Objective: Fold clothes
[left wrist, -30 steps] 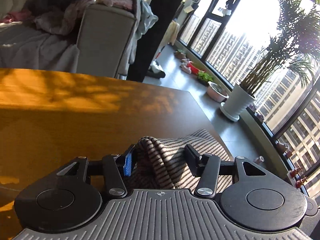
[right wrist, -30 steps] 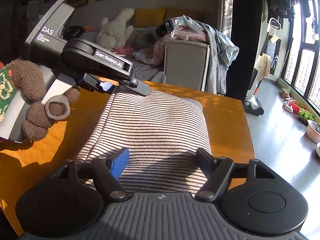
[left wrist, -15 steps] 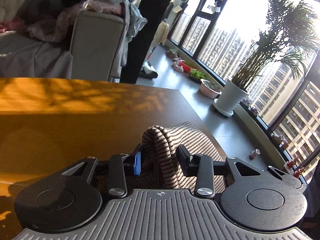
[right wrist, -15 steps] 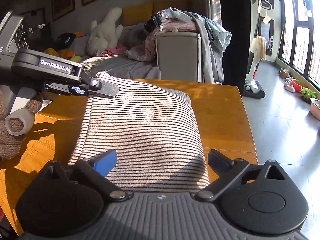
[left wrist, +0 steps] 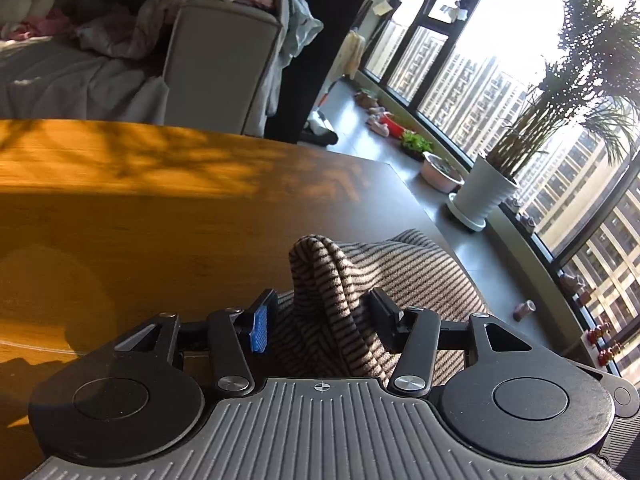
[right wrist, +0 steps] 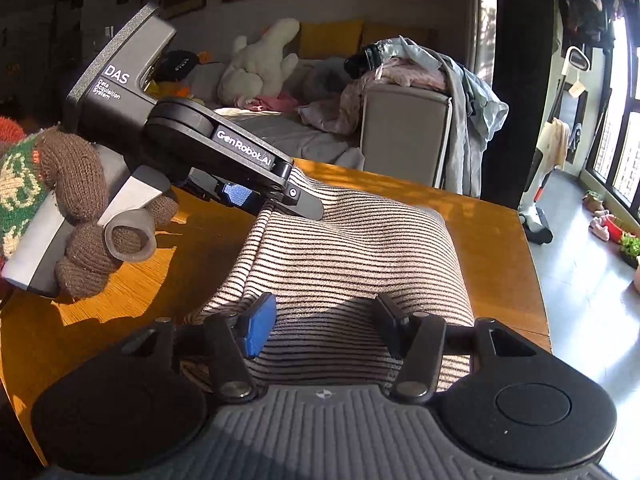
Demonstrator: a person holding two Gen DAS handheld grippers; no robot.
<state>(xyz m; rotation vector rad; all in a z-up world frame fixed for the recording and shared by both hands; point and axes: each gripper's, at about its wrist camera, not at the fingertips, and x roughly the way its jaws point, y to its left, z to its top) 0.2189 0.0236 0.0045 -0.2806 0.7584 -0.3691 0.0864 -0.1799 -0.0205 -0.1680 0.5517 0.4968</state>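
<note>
A gloved hand [right wrist: 80,216], in brown knit, is seen at far left of the right wrist view, wrapped around the handle of the left tool [left wrist: 320,320]. The jaws of this tool are opening, a raised fold of the striped garment [right wrist: 344,256] standing between them; in its own view the right finger [left wrist: 382,312] touches the fold, while the blue pad [left wrist: 260,330] stands just clear of it. The garment is spread across the wooden tabletop [left wrist: 120,216], near its window-side edge. Further right, the right tool [right wrist: 322,326] is set over the near edge of the garment, its jaws closing with flat cloth lying beneath and between them; no pinch by its pads can be made out. Behind the tabletop, a sofa [right wrist: 404,132] heaped with clothes is visible.
</note>
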